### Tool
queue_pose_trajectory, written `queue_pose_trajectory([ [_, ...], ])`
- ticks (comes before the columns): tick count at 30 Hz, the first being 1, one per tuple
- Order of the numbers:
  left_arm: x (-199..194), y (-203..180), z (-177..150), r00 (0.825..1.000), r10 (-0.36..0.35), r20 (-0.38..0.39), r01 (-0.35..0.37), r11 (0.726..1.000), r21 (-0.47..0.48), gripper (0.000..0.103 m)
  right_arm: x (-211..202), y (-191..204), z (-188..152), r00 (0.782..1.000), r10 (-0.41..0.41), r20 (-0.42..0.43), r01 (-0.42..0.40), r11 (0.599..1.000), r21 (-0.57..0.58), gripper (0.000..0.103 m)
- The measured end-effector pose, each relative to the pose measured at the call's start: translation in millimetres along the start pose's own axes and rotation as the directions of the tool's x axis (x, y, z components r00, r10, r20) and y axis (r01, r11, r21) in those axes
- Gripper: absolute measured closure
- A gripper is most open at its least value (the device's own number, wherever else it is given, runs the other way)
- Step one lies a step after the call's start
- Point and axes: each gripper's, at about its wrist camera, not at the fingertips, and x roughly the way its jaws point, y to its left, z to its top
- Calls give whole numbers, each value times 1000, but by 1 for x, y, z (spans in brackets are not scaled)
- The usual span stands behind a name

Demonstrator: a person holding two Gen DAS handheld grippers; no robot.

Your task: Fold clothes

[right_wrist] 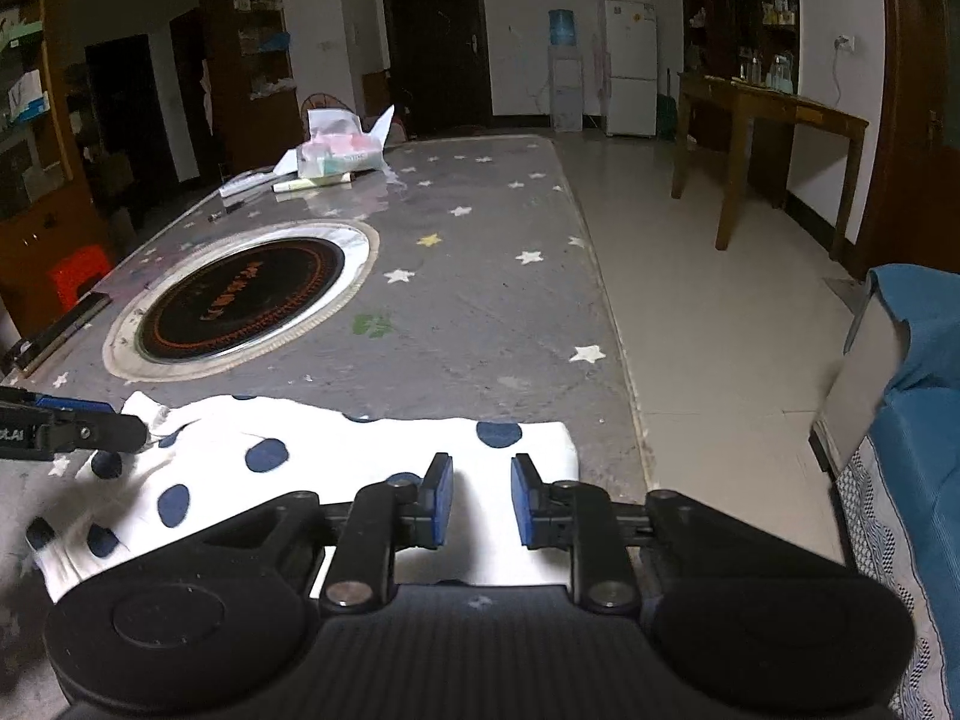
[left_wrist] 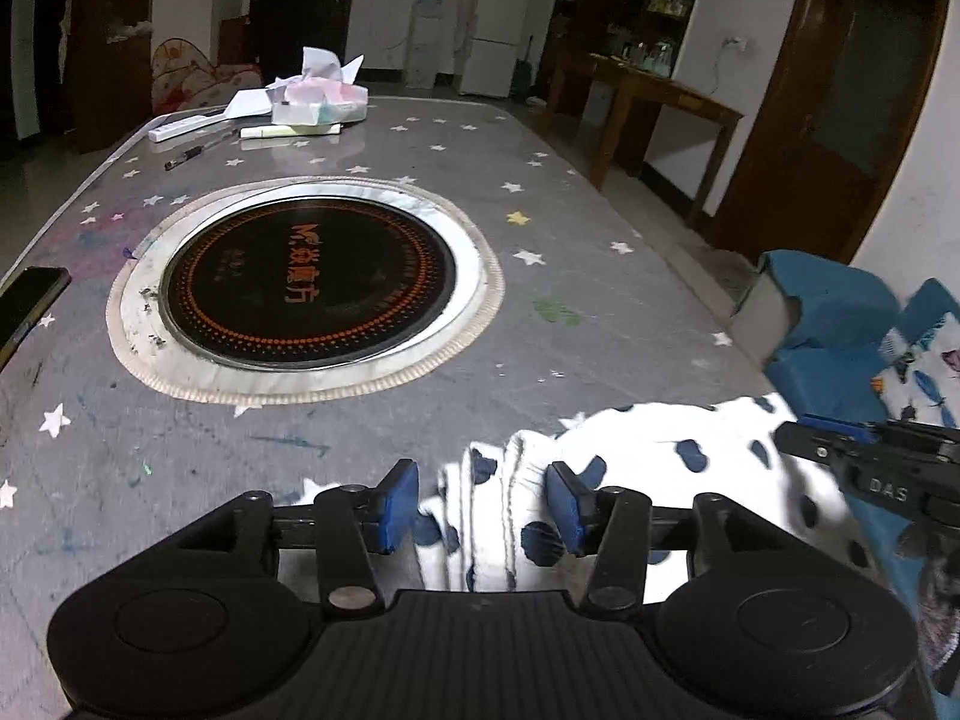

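A white garment with dark blue dots lies bunched at the near edge of the grey star-patterned table. My left gripper is open, its blue pads either side of a gathered fold of the cloth. In the right wrist view the garment lies flatter, its right end near the table's edge. My right gripper is open just above that end, with cloth under the fingers. The right gripper shows at the right of the left wrist view; the left gripper shows at the left of the right wrist view.
A round black induction plate sits in the table's middle. A phone lies at the left edge. Papers, a tissue pack and pens lie at the far end. A blue-covered sofa stands right of the table.
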Motion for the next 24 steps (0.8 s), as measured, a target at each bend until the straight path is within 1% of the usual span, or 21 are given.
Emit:
queue_pose_trajectory([
  [3,10,5,0,1000,-2,-27,1,1000,-32,51,13,-2,-2,1000,-9,-28,9,1000,-3,82],
  [4,9,6,0,1000,-4,-25,3,999,-32,51,14,-2,-2,999,-9,-30,9,1000,-1,82],
  [7,3,6,-1,1000,-11,-19,10,999,-34,50,9,-4,-3,1000,-3,-16,4,1000,10,82],
  [9,-2,5,-2,1000,-10,-12,9,1000,-24,49,0,-2,-3,1000,6,-3,-6,1000,6,79],
  [10,-5,3,-2,1000,-7,-7,7,1000,-15,49,-5,-1,-3,1000,12,2,-12,1000,1,73],
  [12,-12,0,-5,1000,-2,5,2,1000,1,49,-18,2,-7,999,32,9,-32,999,-11,71],
  [14,-19,-3,-7,1000,-3,16,3,1000,12,47,-30,7,-14,998,63,2,-63,998,-20,71],
  [16,-25,-4,-11,1000,-6,25,5,1000,21,43,-40,15,-25,997,79,-8,-79,996,-36,70],
  [18,-32,-5,-14,999,-9,32,9,1000,27,40,-50,21,-36,996,90,-14,-91,995,-47,66],
  [22,-46,-4,-24,999,-14,47,12,999,38,36,-67,31,-59,996,82,-19,-83,995,-59,65],
  [24,-53,-3,-30,998,-15,56,13,999,44,35,-74,35,-68,997,71,-13,-71,995,-69,61],
])
